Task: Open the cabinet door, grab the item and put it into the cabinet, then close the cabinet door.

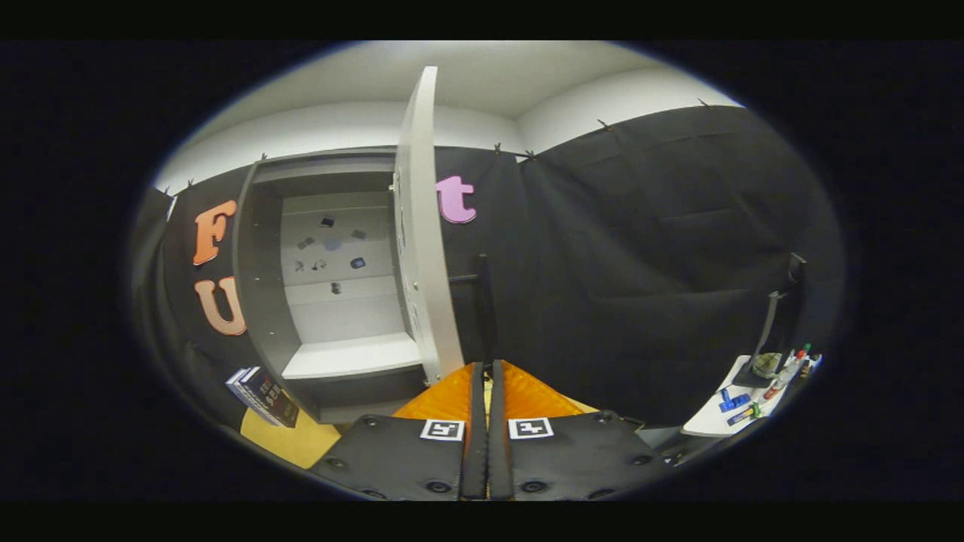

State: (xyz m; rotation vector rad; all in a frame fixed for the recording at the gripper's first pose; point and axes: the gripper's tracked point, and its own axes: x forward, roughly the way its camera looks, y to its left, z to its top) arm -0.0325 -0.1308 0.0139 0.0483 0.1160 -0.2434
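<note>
The grey cabinet (260,301) stands ahead and to the left with its door (422,226) swung wide open, seen nearly edge-on. Inside, a pale shelf (350,354) lies bare, and small dark stickers dot the back wall. A thin black handle (483,301) stands off the door's outer face, its lower end running down between my fingers. My gripper (486,370) is shut on that handle, just right of the door's bottom corner. A dark box-like item (263,395) lies on the yellow table (294,444), left of the cabinet's base.
A white side table (708,421) at the far right carries small bottles, blue pieces and a black stand. Black cloth walls close in the booth behind and to the right.
</note>
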